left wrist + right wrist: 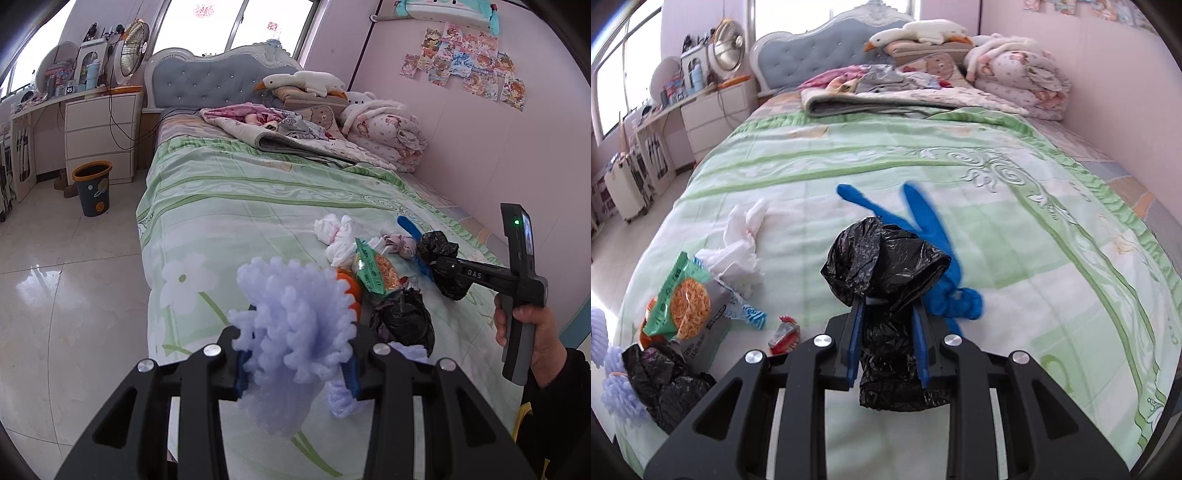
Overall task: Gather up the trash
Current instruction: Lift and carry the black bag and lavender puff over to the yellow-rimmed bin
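**Both grippers loaded with trash over the foot of the bed**

Closest to the left wrist camera, the left gripper (295,365) is clamped on a lilac foam fruit net (291,314), whose frilled edge fans up above the blue pads. In the right wrist view, the right gripper (888,347) pinches a crumpled black plastic bag (886,266) between its blue fingers (855,339); the bag bulges above and hangs below them. A person's hand (532,332) grips that tool's handle at the right edge of the left view.

Just beyond, on the green floral bedspread (997,229), lies the remaining litter: a second black bag (665,384), a green noodle packet (683,295), a small red wrapper (785,332), a blue glove (931,229) and white crumpled plastic (742,236), clustered near the bed's foot.

Farther up the bed sit folded blankets (1015,70) and a plush goose (923,31) against the padded headboard (809,55). On the tiled floor beside the white drawers stands an orange-rimmed waste bin (92,188), well apart from the litter
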The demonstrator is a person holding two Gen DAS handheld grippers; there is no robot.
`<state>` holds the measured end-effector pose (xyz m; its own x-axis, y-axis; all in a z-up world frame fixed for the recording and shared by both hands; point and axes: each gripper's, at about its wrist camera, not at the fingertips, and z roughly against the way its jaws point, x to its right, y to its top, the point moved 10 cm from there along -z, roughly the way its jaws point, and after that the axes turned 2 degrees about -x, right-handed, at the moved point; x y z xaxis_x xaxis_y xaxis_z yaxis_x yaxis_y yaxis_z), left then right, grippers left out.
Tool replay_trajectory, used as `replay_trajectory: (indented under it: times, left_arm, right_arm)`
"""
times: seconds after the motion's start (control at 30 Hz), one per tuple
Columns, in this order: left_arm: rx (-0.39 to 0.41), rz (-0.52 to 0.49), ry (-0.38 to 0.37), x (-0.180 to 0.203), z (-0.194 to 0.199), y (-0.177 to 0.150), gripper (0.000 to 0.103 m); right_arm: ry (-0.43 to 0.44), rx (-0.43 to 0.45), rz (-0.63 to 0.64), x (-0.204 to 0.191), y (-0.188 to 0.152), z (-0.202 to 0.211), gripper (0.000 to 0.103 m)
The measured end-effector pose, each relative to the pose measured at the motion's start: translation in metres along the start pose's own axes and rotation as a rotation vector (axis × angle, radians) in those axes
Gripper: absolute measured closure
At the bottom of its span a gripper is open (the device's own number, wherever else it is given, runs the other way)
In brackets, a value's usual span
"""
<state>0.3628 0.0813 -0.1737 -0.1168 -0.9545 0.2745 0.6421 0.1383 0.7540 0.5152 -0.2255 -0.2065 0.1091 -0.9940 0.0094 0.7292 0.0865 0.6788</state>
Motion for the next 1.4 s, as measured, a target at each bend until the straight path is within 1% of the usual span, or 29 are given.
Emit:
replay_trajectory:
  times: [0.07, 0.13, 0.27, 0.53, 0.77, 0.9, 1.17, 1.4]
  left_arm:
    - [0.01, -0.006, -0.007, 0.005, 0.005, 0.003, 0.067]
    - [0.023, -0.013, -0.014, 0.01, 0.011, 0.006, 0.067]
    - [0.057, -0.037, -0.022, 0.023, 0.028, 0.012, 0.067]
    - [0.108, -0.073, -0.054, 0.056, 0.067, 0.014, 0.067]
    - [0.141, -0.134, -0.082, 0.093, 0.098, 0.007, 0.067]
    - [0.15, -0.155, -0.123, 0.116, 0.113, 0.001, 0.067]
    - [0.172, -0.221, -0.213, 0.164, 0.146, -0.012, 0.067]
    - [0.135, -0.282, -0.301, 0.205, 0.157, -0.031, 0.067]
  right_arm:
    - [-0.009, 0.029, -0.008, 0.011, 0.002, 0.015, 0.08]
    - [-0.001, 0.055, -0.024, 0.019, 0.001, 0.034, 0.08]
    - [0.021, 0.105, -0.025, 0.022, -0.005, 0.079, 0.08]
    - [0.087, 0.178, -0.014, 0.009, -0.029, 0.167, 0.08]
    - [0.125, 0.222, -0.008, -0.003, -0.056, 0.23, 0.08]
    - [0.145, 0.239, -0.02, -0.004, -0.071, 0.263, 0.08]
    - [0.131, 0.284, -0.027, 0.008, -0.109, 0.326, 0.08]
    - [0.103, 0.298, -0.055, 0.035, -0.141, 0.362, 0.08]
